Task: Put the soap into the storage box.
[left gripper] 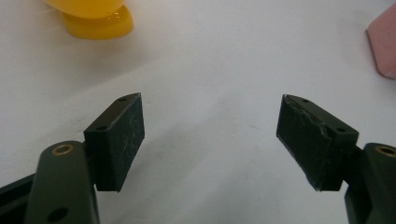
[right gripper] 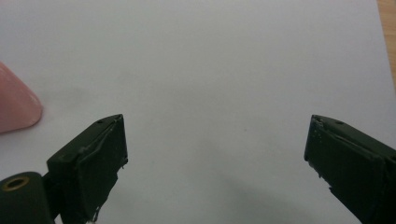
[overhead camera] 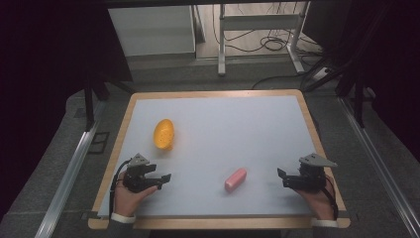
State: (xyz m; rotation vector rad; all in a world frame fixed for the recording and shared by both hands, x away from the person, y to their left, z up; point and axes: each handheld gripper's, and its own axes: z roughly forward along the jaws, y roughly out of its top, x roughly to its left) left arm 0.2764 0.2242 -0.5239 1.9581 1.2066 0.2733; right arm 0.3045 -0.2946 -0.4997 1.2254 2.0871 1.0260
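An orange oval object [overhead camera: 164, 134] lies on the left half of the white table top [overhead camera: 223, 129]; its lower edge shows in the left gripper view [left gripper: 95, 21]. A pink rounded bar [overhead camera: 235, 179] lies near the front middle, seen at the right edge of the left gripper view [left gripper: 384, 44] and the left edge of the right gripper view [right gripper: 16, 105]. My left gripper [overhead camera: 163, 179] rests at the front left, open and empty [left gripper: 210, 140]. My right gripper [overhead camera: 283, 178] sits at the front right, open and empty [right gripper: 215, 158], pointing toward the pink bar.
The table has a wooden rim [overhead camera: 119, 144]. Beyond its far edge stand a white cabinet [overhead camera: 151, 29] and a metal frame [overhead camera: 257, 22] with cables on the floor. Dark curtains hang at both sides.
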